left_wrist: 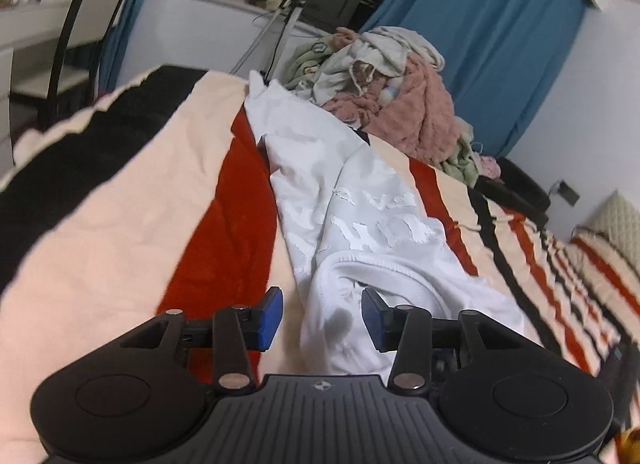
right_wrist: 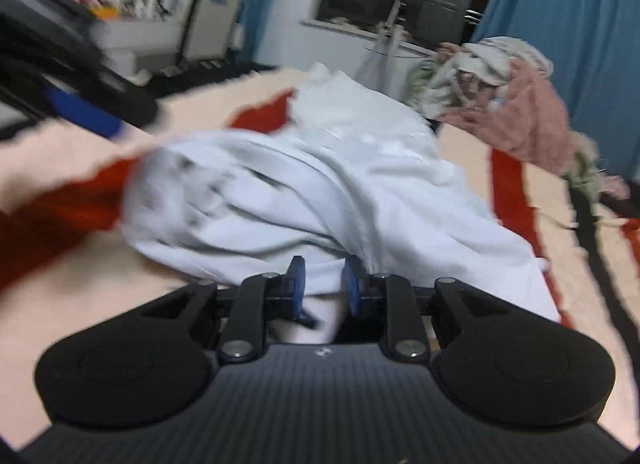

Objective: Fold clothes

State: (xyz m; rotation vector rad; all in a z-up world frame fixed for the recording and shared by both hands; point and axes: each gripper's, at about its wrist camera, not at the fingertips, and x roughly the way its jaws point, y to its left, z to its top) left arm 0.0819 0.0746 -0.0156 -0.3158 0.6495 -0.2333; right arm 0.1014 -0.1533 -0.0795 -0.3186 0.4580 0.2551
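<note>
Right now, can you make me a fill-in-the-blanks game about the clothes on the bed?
1. The garment between the two grippers is ____ in colour.
2. The blanket under it has red, cream and ____ stripes.
3. The right gripper has a fold of the ____ between its pads.
4. The curtains behind the pile of clothes are ____.

Missing words: white; black; garment; blue

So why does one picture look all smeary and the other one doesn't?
Right wrist view: motion blur smears the white garment and the room behind it. Left wrist view: sharper, with the garment's raised lettering readable as shapes and only slight softness at the edges. Both bend straight lines, being fisheye.
</note>
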